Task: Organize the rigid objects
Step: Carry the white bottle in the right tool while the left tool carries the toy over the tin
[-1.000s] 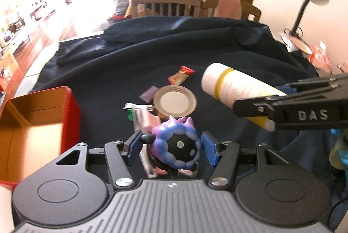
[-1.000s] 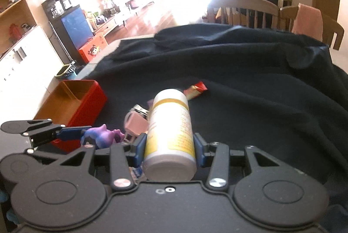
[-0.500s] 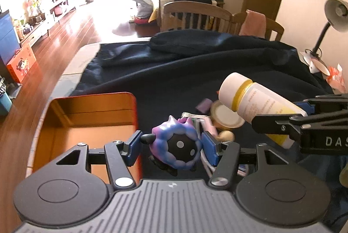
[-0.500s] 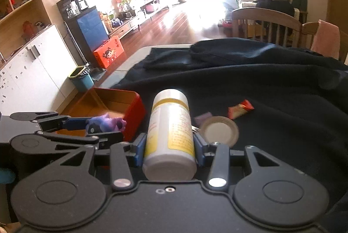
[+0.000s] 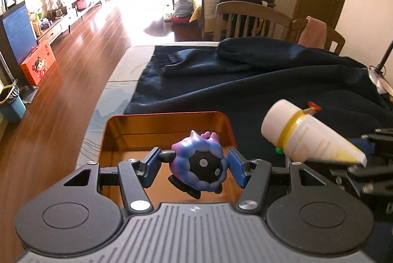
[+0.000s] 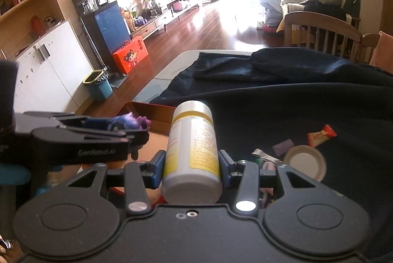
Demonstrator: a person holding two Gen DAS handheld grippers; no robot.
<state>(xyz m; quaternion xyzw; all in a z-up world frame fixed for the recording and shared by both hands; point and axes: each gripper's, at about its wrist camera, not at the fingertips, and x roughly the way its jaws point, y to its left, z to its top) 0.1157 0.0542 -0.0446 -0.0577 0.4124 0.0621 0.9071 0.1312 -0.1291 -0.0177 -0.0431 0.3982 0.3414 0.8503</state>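
My left gripper (image 5: 195,168) is shut on a purple and blue spiky toy (image 5: 197,166) and holds it above the open red box (image 5: 167,123). My right gripper (image 6: 191,164) is shut on a white bottle with a yellow band (image 6: 191,152), just right of the box (image 6: 152,111). The bottle also shows in the left wrist view (image 5: 304,137). The toy and left gripper show in the right wrist view (image 6: 127,124).
A dark blue cloth (image 5: 270,81) covers the table. On it lie a round lid (image 6: 304,162), a red snack wrapper (image 6: 321,135), a purple piece (image 6: 282,146) and a small clutter. Wooden chairs (image 5: 248,19) stand beyond the table. The table edge is at the left.
Both grippers have moved left with their loads. The left one now holds the toy over the red box; the right one with the bottle has come beside the box.
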